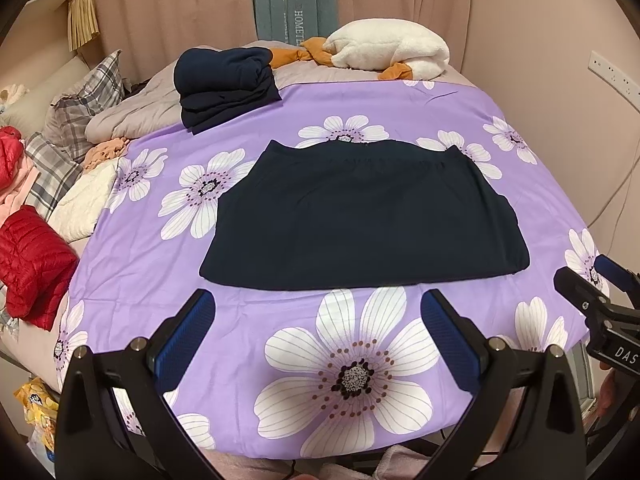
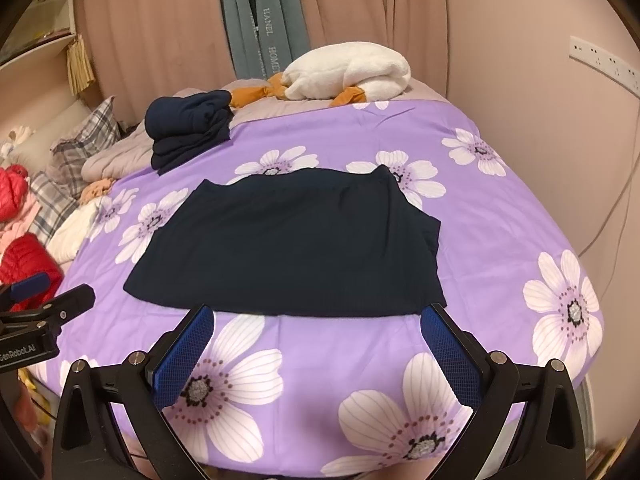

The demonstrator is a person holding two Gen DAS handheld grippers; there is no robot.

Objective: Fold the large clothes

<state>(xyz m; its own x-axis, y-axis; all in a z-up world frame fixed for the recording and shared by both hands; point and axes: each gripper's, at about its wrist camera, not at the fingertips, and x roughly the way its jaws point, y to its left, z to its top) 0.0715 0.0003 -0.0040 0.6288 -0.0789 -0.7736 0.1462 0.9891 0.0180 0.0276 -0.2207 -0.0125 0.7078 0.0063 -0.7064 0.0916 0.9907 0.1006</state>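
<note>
A dark navy garment (image 1: 360, 216) (image 2: 292, 244) lies flat and partly folded in the middle of the purple flowered bedsheet (image 1: 360, 368) (image 2: 500, 208). My left gripper (image 1: 318, 304) stands open just short of the garment's near hem, nothing between its blue pads. My right gripper (image 2: 318, 316) is open too, its fingertips level with the near hem, the right tip close to the garment's near right corner. Each gripper shows at the edge of the other's view: the right gripper (image 1: 592, 276) and the left gripper (image 2: 52, 288).
A stack of folded navy clothes (image 1: 224, 84) (image 2: 188, 132) sits at the back left. A white fleece bundle (image 1: 388, 48) (image 2: 348, 72) with orange cloth lies at the far end. Red jackets (image 1: 32, 264), plaid pillows (image 1: 80, 112) and quilts crowd the left side.
</note>
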